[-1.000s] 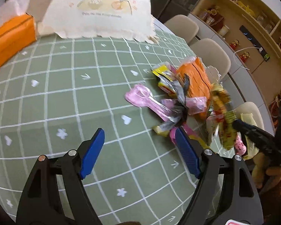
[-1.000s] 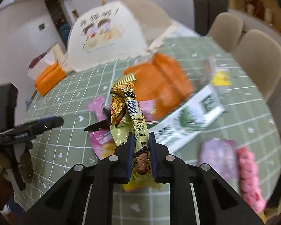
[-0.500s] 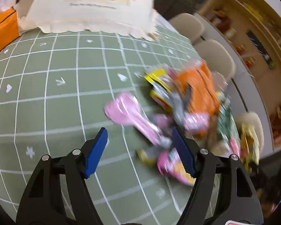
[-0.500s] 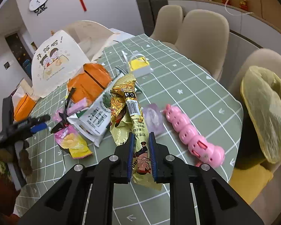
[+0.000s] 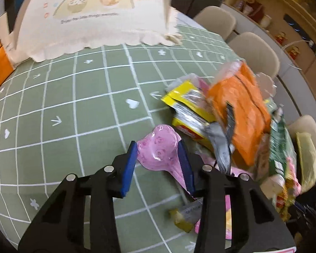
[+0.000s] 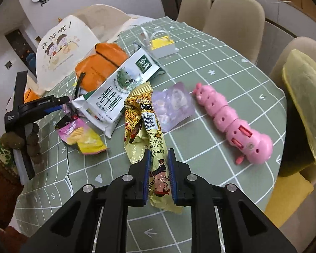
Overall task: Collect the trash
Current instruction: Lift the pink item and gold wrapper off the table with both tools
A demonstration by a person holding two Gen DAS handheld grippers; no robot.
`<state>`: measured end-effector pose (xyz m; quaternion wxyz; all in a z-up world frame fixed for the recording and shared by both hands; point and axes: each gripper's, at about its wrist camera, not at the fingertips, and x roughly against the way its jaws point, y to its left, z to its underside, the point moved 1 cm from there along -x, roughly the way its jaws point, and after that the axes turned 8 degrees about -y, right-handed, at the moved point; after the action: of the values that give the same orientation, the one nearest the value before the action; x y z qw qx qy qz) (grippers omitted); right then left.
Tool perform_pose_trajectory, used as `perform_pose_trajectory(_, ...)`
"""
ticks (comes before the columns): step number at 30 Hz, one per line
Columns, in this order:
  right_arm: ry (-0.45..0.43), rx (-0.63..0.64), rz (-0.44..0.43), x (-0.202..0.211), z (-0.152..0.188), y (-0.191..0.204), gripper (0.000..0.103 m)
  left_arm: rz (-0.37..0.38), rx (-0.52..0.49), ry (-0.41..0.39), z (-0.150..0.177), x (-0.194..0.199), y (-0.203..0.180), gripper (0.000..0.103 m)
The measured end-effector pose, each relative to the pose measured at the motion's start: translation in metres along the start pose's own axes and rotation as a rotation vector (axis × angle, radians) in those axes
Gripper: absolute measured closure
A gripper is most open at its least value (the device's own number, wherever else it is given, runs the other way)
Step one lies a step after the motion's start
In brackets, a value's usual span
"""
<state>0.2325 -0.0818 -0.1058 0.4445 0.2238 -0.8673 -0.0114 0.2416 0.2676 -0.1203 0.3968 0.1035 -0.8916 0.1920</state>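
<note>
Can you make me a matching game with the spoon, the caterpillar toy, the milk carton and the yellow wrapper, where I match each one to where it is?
Things:
1. pink spoon
2. pink caterpillar toy
3. milk carton
4. yellow wrapper

Places:
A. between the right gripper's jaws
B. lying flat, leaning over the orange bag
C. between the left gripper's closing jaws
D. alone on the tablecloth, right of the purple packet

Pairs: 1-C, 2-D, 3-B, 4-A
</note>
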Motion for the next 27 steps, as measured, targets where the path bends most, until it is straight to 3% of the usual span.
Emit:
perform_pose_trajectory(5, -0.006, 0.036, -0.007, -0.003, -0.005, 0.008, 0.071, 0.1, -0.064, 0.018, 0.012, 0.015, -0.012, 0.065)
perform_pose_trajectory(8, -0.007, 0.089, 0.006, -0.006, -0.011, 0.014, 0.071, 0.148, -0.067, 0.034, 0.019, 0.026, -0.013, 0.065)
perform_pose_trajectory(12, -0.003, 0.149, 0.019, -0.018, -0.024, 0.019, 0.071, 0.169, -0.053, 0.022, 0.02, 0.042, -0.013, 0.065)
perform_pose_trajectory(16, 0.033, 0.146, -0.034, -0.027, -0.03, 0.024, 0.071, 0.17, -0.062, -0.016, 0.016, 0.06, -0.014, 0.065)
perform_pose_trajectory(20, 0.047, 0.211, -0.012, -0.028, -0.023, 0.032, 0.071, 0.175, -0.085, -0.049, 0.012, 0.073, -0.015, 0.065)
perform_pose_trajectory(27, 0.039, 0.204, 0.002, -0.029, -0.017, 0.025, 0.071, 0.215, -0.1, -0.056, 0.013, 0.084, -0.017, 0.065)
